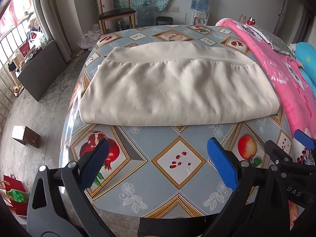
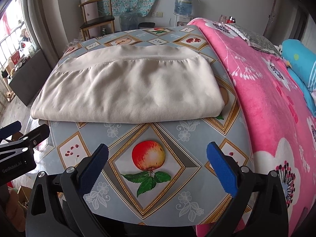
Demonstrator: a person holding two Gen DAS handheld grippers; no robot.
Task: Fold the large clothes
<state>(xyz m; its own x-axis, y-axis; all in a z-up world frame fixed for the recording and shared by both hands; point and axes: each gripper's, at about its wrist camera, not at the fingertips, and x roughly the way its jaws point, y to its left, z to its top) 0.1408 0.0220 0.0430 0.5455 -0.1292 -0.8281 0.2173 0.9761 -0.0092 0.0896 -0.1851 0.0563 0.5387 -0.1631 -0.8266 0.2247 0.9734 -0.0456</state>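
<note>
I have both tongs, left (image 1: 157,163) and right (image 2: 158,164), spread wide and empty over the bare near end of the bench (image 1: 179,199). The cream garment (image 1: 158,86) lies ahead of them, folded flat. It looks ready for another fold, I judge.

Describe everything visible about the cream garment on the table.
The cream garment is a plain off-white piece of soft, knit-looking fabric, folded into a wide rectangular stack of several layers. A smooth band runs along its far edge, with light gathers below it; the rest is softly rumpled. Its thick folded edge faces the cameras. It lies flat on the fruit-patterned tablecloth, with its right end next to the pink floral blanket. Neither the left gripper nor the right gripper touches it; both are open.
</note>
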